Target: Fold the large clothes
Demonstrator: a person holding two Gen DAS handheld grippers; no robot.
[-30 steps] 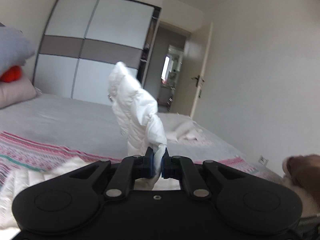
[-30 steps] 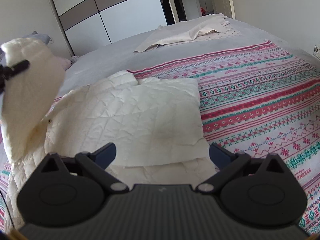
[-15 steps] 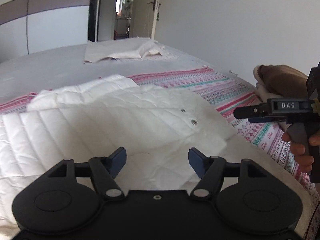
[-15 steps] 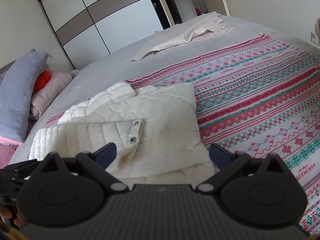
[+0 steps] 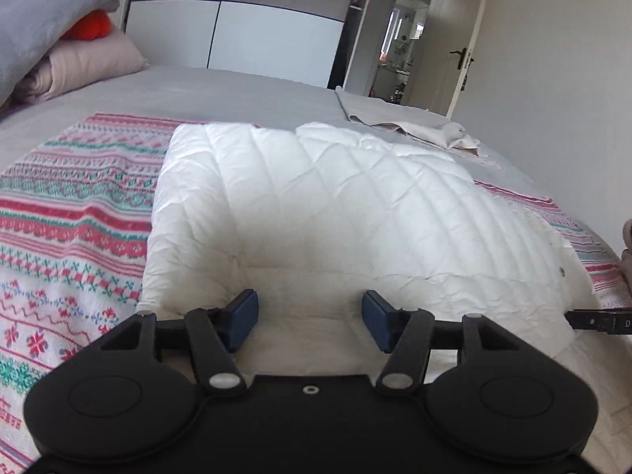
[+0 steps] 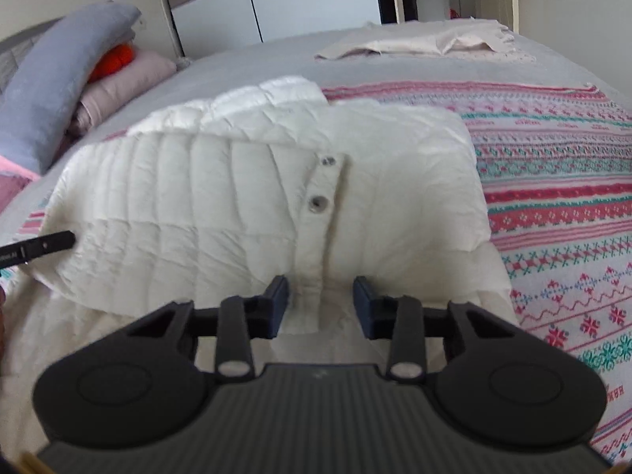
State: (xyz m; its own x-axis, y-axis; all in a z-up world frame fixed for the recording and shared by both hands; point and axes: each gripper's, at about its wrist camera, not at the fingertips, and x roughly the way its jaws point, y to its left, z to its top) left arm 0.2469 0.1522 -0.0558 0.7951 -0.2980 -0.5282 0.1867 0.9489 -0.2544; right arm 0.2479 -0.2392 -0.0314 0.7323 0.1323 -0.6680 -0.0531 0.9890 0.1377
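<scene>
We hold our left gripper [image 5: 310, 318] low over the near edge of the white quilted jacket [image 5: 335, 213], its jaws fairly wide and closing with only the jacket's surface beneath them. Our right gripper [image 6: 320, 302] closes narrowly around the jacket's snap-button strip [image 6: 320, 213], pads not yet pressing. The jacket lies folded on the patterned blanket [image 6: 553, 197] across the bed's [image 5: 197, 91] near half.

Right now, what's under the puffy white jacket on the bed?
The white quilted jacket lies on a pink-and-green patterned blanket over the grey bedsheet. Anything directly beneath the jacket is covered.
</scene>
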